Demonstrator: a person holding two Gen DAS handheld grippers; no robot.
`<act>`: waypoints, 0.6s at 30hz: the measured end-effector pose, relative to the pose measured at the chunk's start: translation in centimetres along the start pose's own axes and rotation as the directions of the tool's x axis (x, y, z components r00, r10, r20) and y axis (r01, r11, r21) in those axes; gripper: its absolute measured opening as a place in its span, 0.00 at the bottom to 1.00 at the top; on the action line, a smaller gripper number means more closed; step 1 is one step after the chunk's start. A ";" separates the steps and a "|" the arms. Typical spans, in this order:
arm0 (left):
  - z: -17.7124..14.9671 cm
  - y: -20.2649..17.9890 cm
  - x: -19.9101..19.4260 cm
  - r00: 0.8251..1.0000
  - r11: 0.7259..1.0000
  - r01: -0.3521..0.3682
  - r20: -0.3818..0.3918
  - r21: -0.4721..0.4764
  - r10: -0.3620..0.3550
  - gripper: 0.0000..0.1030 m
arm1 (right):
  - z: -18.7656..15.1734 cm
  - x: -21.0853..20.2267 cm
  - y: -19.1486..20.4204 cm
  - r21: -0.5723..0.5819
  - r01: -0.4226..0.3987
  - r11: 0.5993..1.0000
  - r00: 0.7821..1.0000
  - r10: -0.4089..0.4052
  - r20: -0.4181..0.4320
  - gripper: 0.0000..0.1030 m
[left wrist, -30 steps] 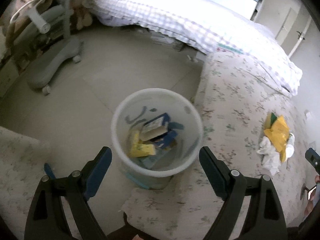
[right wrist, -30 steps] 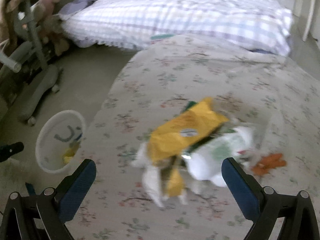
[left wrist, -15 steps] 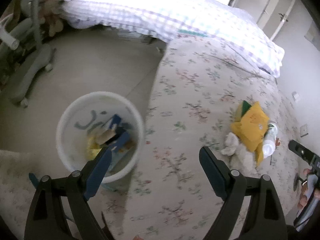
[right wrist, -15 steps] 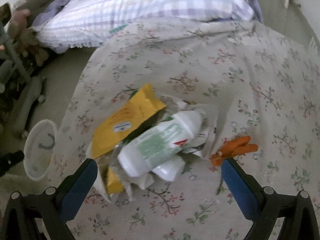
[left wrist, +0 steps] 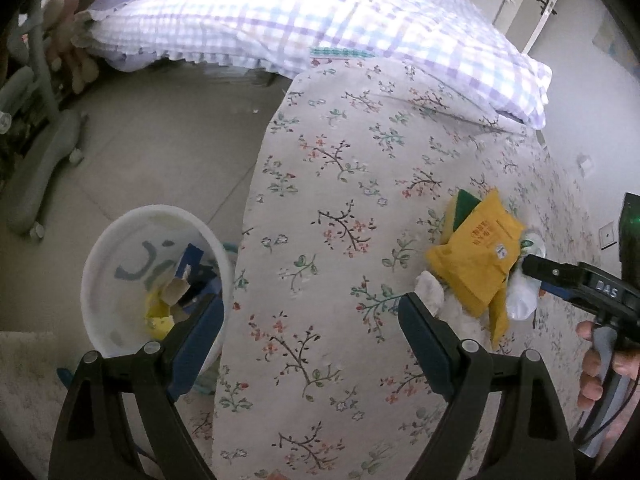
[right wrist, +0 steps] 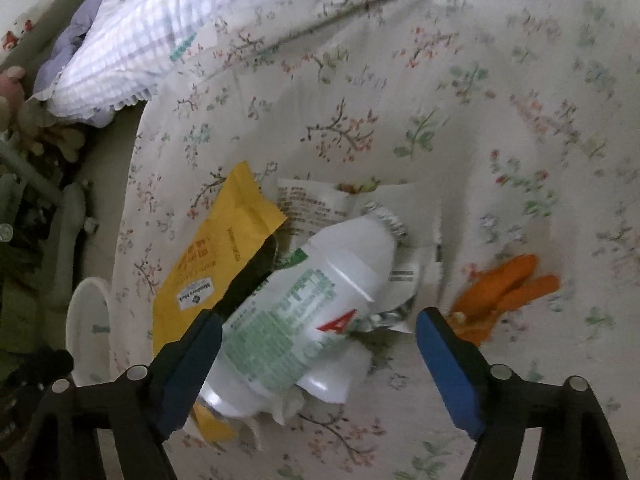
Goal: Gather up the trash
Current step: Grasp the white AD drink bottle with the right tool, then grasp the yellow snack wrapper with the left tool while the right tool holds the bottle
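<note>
On the floor at the left stands the white bin [left wrist: 120,264], hard against the edge of the bed [left wrist: 340,184], already holding a yellow wrapper, torn card and a dark blue carton; the grey-blue lettering on its inner wall is too distorted to read. The left hand-held gripper [left wrist: 310,324] hangs spread and empty over the bed's edge, its left finger over the bin.

The remaining trash lies in one heap on the flowered bedspread, to the right. The yellow packet [right wrist: 212,264] is flat and crinkly, probably feather-light and prone to slide; its printed lines and small white sticker are too blurred to read. Leaning on it is the white plastic bottle [right wrist: 304,304], with a green-printed label, a red triangular mark and a foil-topped neck. It looks light and stiff but smooth and round, so the label band at mid-body seems the surest place to pinch. Crumpled tissue and printed paper lie beneath.

The right hand-held gripper [right wrist: 320,340] straddles the bottle, jaws just narrowing, pads apparently not yet pressing. An orange scrap [right wrist: 500,288] lies apart at the right. The gripper's body reads "DAS".
</note>
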State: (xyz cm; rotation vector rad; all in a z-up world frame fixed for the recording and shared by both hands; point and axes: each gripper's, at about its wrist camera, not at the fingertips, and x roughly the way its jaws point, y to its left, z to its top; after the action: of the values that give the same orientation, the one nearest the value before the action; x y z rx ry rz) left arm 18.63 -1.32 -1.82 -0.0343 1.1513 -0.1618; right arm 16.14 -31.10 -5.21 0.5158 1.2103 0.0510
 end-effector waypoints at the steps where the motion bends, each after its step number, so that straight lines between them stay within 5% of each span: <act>1: 0.1 -0.3 0.1 1.000 1.000 0.002 -0.002 0.006 -0.002 0.88 | 0.0 0.4 0.0 0.011 -0.006 1.000 1.000 0.006 -0.011 0.76; 2: 0.1 -0.7 0.2 1.000 1.000 0.004 -0.005 0.012 -0.004 0.88 | 0.0 0.7 -0.2 0.023 -0.012 1.000 1.000 0.013 -0.023 0.67; 3: 0.1 -1.0 0.3 1.000 1.000 0.008 -0.007 0.018 -0.008 0.88 | 0.0 0.8 -0.3 0.033 -0.021 0.999 0.999 0.022 -0.029 0.45; 5: 0.2 -2.0 0.4 1.000 0.999 0.021 -0.010 0.038 -0.021 0.88 | 0.0 0.6 -0.9 0.061 -0.048 0.997 0.998 0.051 -0.039 0.33; 18: 1.4 -10.4 2.8 0.987 0.967 0.158 -0.028 0.200 -0.156 0.86 | -0.7 -5.8 -5.2 0.047 0.007 0.999 0.997 -0.011 0.074 0.32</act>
State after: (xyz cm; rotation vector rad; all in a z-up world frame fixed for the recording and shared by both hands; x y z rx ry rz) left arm 19.93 -12.06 -2.64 0.0550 1.1395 -0.4193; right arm 12.12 -37.22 -2.37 0.5490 1.1433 -0.0041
